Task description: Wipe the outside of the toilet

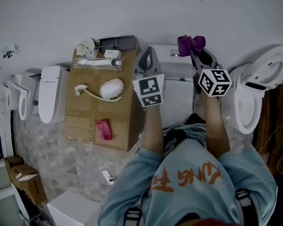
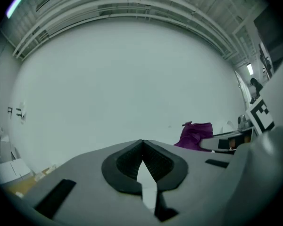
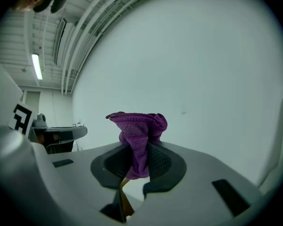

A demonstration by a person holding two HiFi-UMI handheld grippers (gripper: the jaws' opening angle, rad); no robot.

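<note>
Gripping a purple cloth [image 3: 139, 135] in my right gripper [image 3: 137, 150] over the white toilet [image 1: 178, 100], I am holding my left gripper [image 2: 142, 147] beside it, jaws together, empty.

Glossy ceramic toilet [image 1: 177, 98]; purple woven cloth [image 3: 137, 135]; cardboard box [image 1: 101, 102].

Bunched purple cloth [image 1: 191, 42], clamped in the right hand-held gripper [image 1: 194, 54], is above the rear of the white toilet [image 1: 177, 98].

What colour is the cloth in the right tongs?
Purple. The cloth, clamped in the right tongs, shows best in the right gripper view.
</note>
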